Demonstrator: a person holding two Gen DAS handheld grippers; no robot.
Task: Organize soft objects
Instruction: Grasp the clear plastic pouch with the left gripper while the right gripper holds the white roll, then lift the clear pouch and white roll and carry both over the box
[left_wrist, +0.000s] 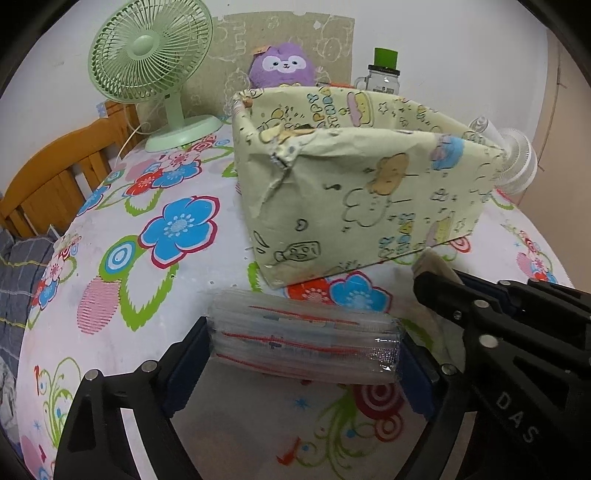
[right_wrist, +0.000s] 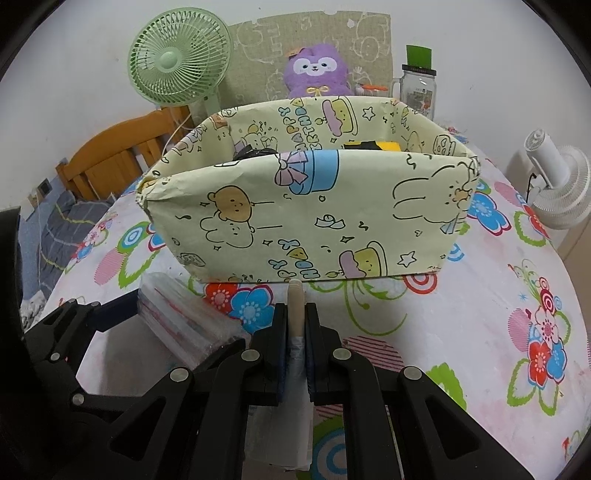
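Left gripper clamps bag stack, long axis crosswise; right gripper pinches beige packet; box directly ahead, nearer right.

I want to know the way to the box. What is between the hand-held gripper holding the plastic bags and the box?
Only bare flowered tablecloth lies between the left hand-held gripper with its plastic bags and the box, seen in the left wrist view.

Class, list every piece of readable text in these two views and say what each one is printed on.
"HAPPY BIRTHDAY", partly cut off: inside back wall of the paper-covered box.
"DAS": right gripper, on its body at lower right of the left wrist view.
Jar label: too small to read.
Cardboard lettering: too faint.
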